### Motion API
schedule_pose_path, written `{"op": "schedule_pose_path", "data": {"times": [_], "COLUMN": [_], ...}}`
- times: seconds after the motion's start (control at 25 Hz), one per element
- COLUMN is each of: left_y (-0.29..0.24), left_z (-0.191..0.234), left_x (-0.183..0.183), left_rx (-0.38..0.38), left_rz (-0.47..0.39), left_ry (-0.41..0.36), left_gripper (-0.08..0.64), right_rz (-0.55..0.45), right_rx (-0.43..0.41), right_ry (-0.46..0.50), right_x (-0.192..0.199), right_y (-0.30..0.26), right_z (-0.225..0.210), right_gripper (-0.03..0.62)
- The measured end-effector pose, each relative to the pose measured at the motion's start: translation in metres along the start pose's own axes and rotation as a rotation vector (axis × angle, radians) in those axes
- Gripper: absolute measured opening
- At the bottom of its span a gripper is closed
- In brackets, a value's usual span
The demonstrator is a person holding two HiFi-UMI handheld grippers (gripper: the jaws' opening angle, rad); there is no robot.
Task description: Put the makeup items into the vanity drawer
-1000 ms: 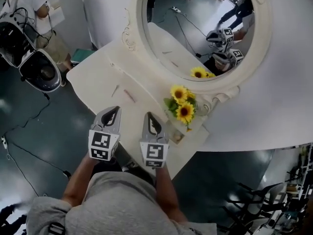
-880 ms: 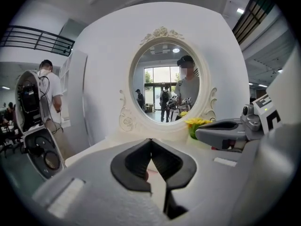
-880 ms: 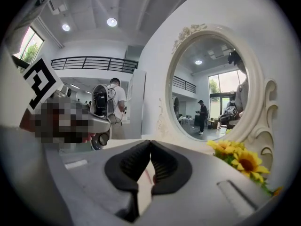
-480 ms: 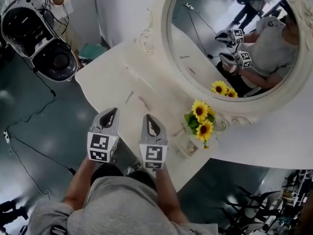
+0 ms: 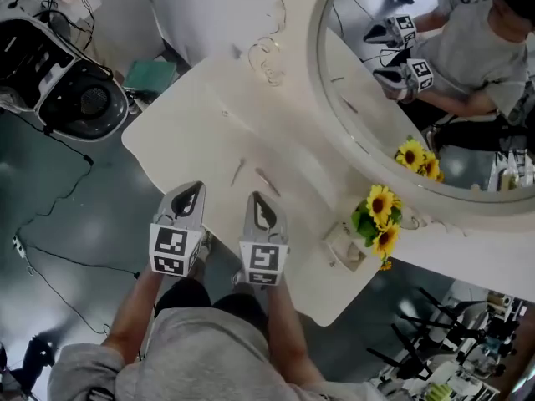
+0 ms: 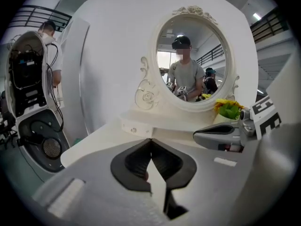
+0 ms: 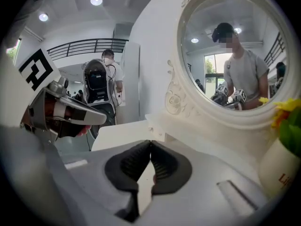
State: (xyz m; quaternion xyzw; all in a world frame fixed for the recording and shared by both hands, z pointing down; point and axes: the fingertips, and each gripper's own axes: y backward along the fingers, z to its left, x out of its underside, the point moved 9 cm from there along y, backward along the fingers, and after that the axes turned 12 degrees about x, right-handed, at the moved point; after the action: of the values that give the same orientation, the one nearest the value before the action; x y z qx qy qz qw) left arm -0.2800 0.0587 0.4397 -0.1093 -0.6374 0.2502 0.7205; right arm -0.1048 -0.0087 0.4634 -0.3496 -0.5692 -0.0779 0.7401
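Tongs first, from the left: the left tongs (image 5: 191, 197) hang over the near edge of the white vanity top (image 5: 175, 144), and their own view shows the jaws clenched tip to tip with nothing between them (image 6: 151, 147). Moving right, we come to the makeup. A thin pale stick (image 5: 238, 171) lies flat on the top just ahead of the tongs, its long axis running away from us and leaning a touch to the right. Right beside it but not touching is a pinkish stick (image 5: 267, 182), which slants the other way, from upper left to lower right. Next come the right tongs (image 5: 261, 207), also pinched together and empty in their own view (image 7: 151, 147). Their tip sits just below the near end of the pinkish stick in the head view. So we'd call it like this: both sticks lie ahead of the tongs and between the two of them. The right hand looks nearer the pinkish one, and the pale stick is up and to the right of the left hand. Either jaw has to open and come across a stick's width, not along it. Further right stands the sunflower vase (image 5: 374, 224), well clear. What looks like a small drawer front (image 6: 135, 127) sits closed at the mirror's foot.
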Motion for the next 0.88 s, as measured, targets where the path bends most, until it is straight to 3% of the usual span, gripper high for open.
{"op": "schedule_pose_path", "data": {"times": [0.48,0.56,0.64,0.88], "left_y": [-0.047,-0.051,-0.054,-0.057], "left_z": [0.066,0.071,0.075,0.088], "left_x": [0.038,0.041,0.044,0.048], "left_rx": [0.12,0.133,0.143,0.153], "left_rz": [0.112,0.126,0.135,0.144], "left_ry": [0.001,0.001,0.006,0.002], "left_gripper": [0.011,0.011,0.011,0.011], "right_rz": [0.157,0.191,0.229,0.282], "right_rx": [0.093,0.095,0.076,0.078], "right_ry": [-0.095,-0.117,-0.123,-0.108], "right_x": [0.049,0.054,0.058,0.062], "right_y": [-0.078,-0.086,-0.094,-0.112], "right_z": [0.029,0.033,0.039,0.051], "right_gripper": [0.012,0.056,0.169,0.173]}}
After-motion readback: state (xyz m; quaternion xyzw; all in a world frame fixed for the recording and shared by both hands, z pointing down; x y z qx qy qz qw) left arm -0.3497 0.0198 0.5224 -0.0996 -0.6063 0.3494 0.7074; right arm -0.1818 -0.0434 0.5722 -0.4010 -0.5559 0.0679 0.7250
